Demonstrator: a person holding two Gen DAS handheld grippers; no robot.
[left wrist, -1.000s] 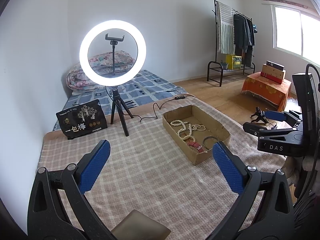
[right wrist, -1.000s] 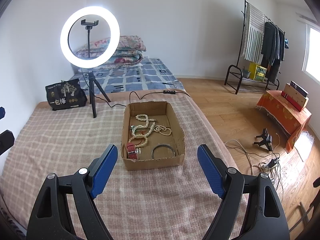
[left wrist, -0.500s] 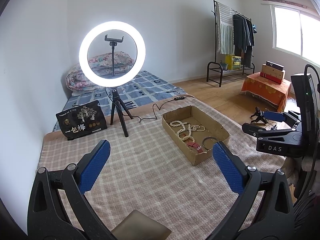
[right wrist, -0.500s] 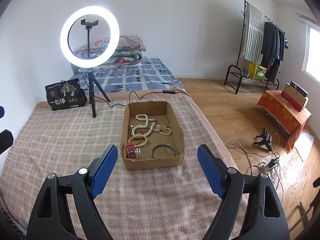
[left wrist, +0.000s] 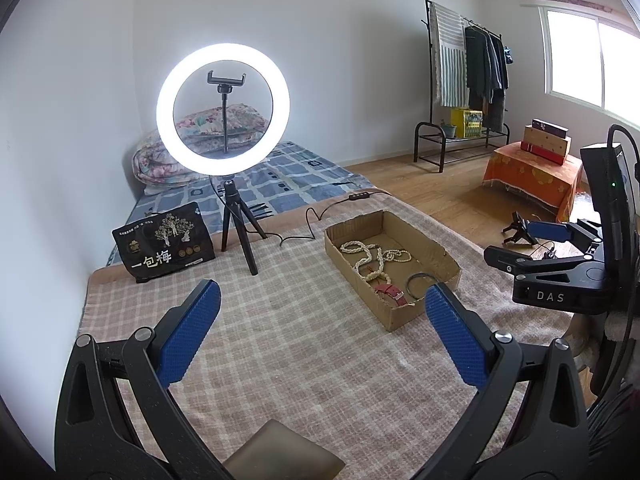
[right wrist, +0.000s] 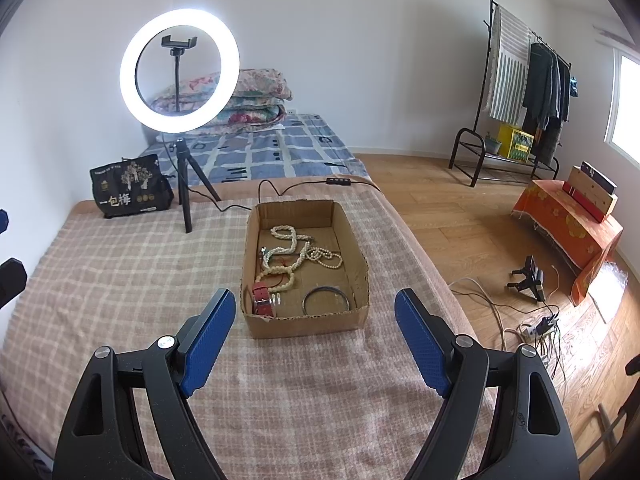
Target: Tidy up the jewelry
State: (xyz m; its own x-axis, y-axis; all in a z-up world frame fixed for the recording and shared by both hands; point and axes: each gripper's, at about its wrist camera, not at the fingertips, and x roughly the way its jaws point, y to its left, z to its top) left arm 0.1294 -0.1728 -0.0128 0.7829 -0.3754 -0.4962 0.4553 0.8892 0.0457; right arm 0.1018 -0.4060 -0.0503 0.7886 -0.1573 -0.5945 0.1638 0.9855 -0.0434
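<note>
Two tongs (left wrist: 320, 312) (right wrist: 316, 316) agape, jewelry boxed (right wrist: 362, 276)

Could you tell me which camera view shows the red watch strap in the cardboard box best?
The right wrist view: the red watch strap lies near and unobstructed. In the left wrist view it is smaller and seen obliquely, though still visible.

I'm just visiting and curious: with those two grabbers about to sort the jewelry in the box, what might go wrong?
1. The bead necklaces lie tangled together, so lifting one may drag the others out.
2. The red watch and thin bangle sit close to the cardboard box front wall, so the open right gripper may bump the wall.
3. The box is light and might slide on the checked blanket.
</note>
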